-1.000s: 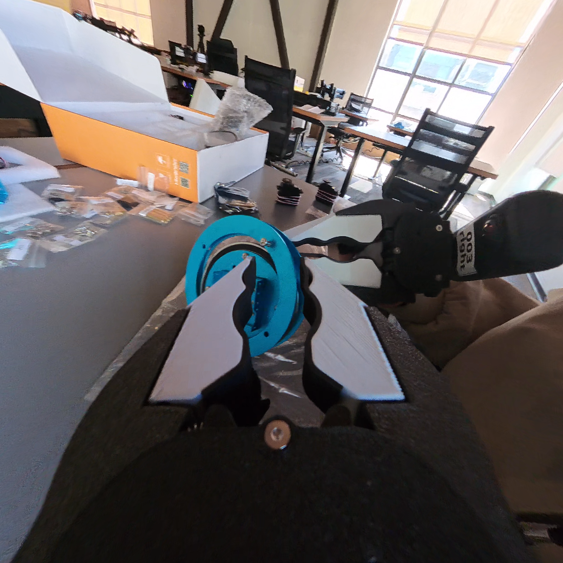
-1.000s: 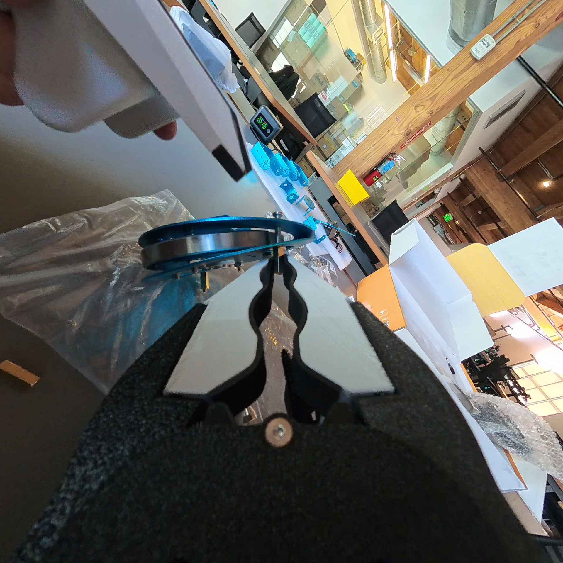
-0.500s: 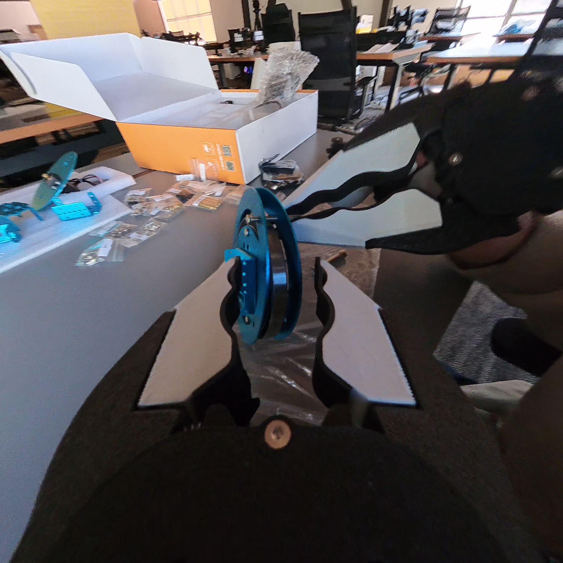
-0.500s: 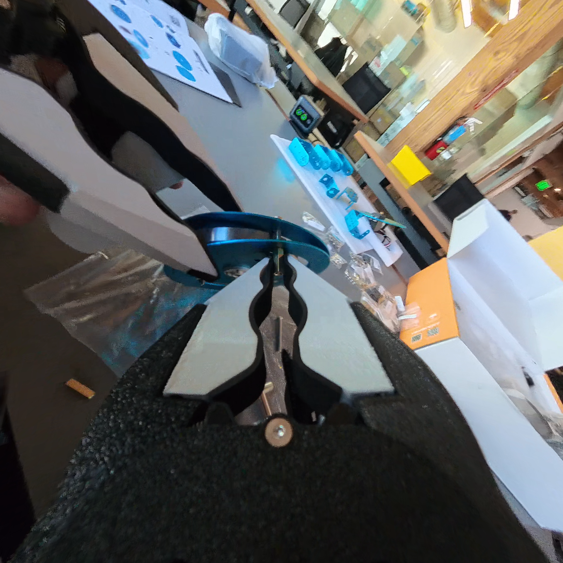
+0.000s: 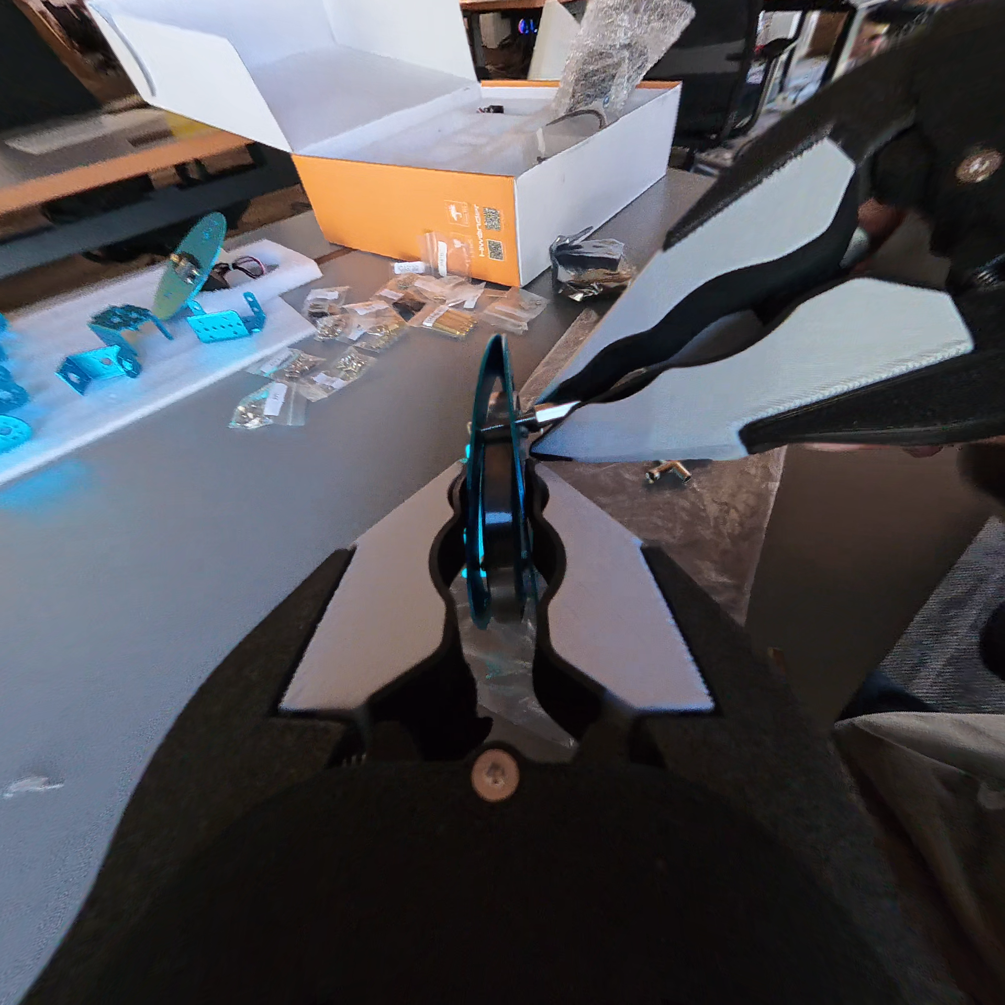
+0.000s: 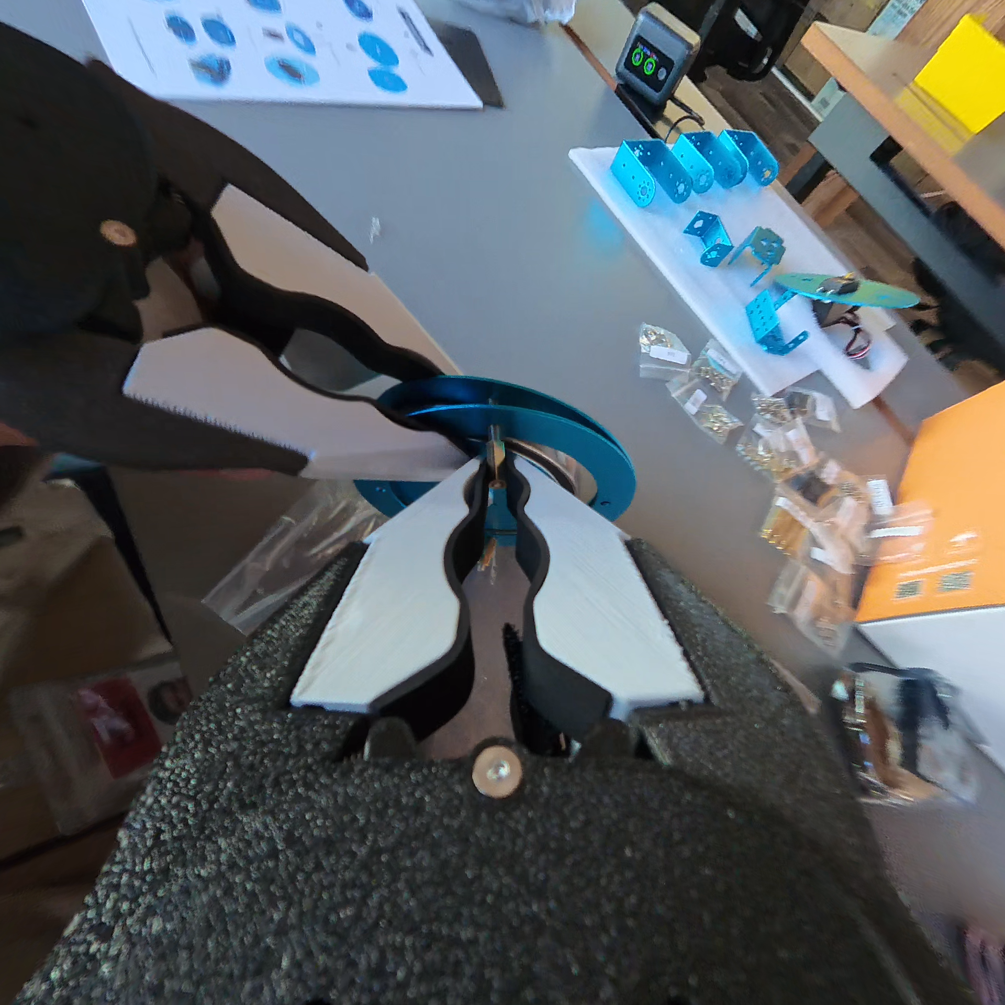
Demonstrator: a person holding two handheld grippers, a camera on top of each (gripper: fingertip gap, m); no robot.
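Note:
A blue double-disc assembly [image 5: 492,489] with a dark ring between its plates stands edge-on above the grey table [image 5: 190,544]. My left gripper [image 5: 496,478] is shut on its lower rim. My right gripper [image 5: 535,427] comes in from the right, shut on a small metal screw [image 5: 549,413] at the disc's rim. In the right wrist view the disc [image 6: 587,435] lies flat ahead. My right gripper [image 6: 495,462] pinches the screw [image 6: 494,448] against it. The left gripper [image 6: 446,413] reaches in from the left.
An open orange and white box [image 5: 413,212] stands at the back. Several small hardware bags [image 5: 380,321] lie before it. A white foam tray [image 5: 163,375] holds blue brackets [image 6: 669,168]. A clear plastic bag [image 5: 701,511] and a small T-shaped tool [image 5: 666,470] lie under the grippers. A printed sheet [image 6: 272,49] lies far off.
My left gripper's fingers have closed in on the disc, which has turned edge-on to it. The right gripper has kept hold of the screw at the rim and moved closer.

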